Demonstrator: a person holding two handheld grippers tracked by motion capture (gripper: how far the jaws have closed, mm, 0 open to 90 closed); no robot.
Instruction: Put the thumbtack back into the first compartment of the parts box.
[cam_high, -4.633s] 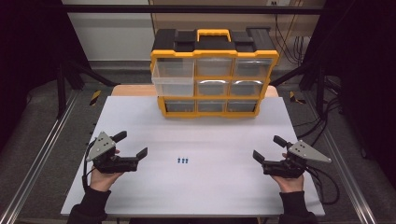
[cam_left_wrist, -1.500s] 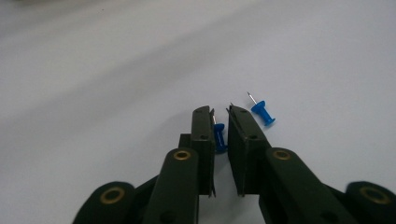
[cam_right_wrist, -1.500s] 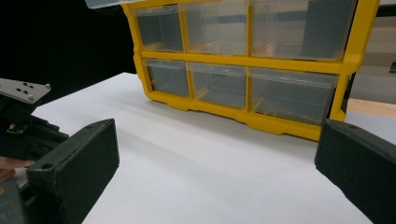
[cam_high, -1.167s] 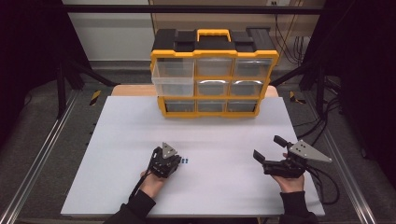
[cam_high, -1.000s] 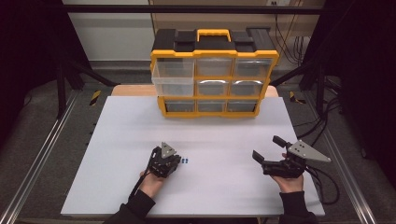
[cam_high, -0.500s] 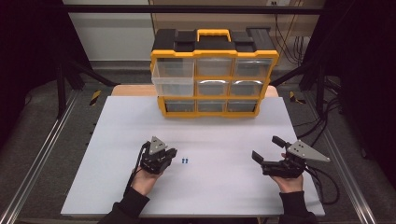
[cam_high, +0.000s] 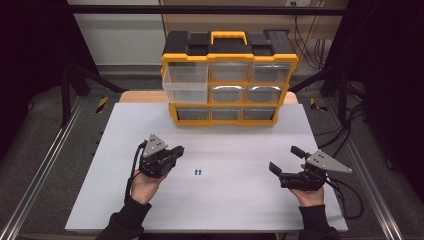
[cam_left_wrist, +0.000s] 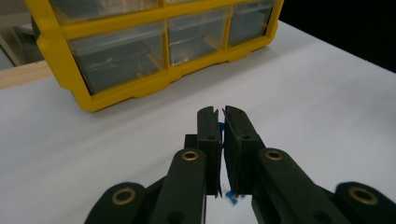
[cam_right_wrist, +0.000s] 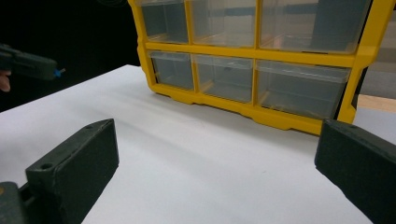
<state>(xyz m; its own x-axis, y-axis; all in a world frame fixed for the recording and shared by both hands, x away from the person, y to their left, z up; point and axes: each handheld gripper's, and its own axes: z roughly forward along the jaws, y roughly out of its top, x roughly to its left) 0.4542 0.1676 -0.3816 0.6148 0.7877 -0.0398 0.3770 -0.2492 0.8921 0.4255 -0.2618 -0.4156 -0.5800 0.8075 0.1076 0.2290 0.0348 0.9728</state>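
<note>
My left gripper (cam_high: 177, 150) is raised above the white table (cam_high: 150, 210), left of centre, and is shut on a tiny blue piece (cam_left_wrist: 220, 127) that peeks out at its fingertips. In the right gripper view that same blue piece (cam_right_wrist: 59, 72) sticks out of the left gripper (cam_right_wrist: 52, 70) at far left. Two more small blue pieces (cam_high: 197, 172) lie on the table to the right of the left gripper. My right gripper (cam_high: 283, 159) rests low at the right side, jaws wide open and empty; in its own view the right gripper (cam_right_wrist: 217, 140) faces the organizer.
A yellow and black drawer organizer (cam_high: 227, 80) with clear drawers stands at the table's far edge. Its left middle drawer (cam_high: 185, 91) is pulled out toward me. Cables (cam_high: 350, 200) trail from the right gripper, and metal rails (cam_high: 45, 165) run along both table sides.
My left gripper has lifted and drawn back to the left from the blue pieces, carrying one. Two pieces stay on the table. The right gripper has not moved.
</note>
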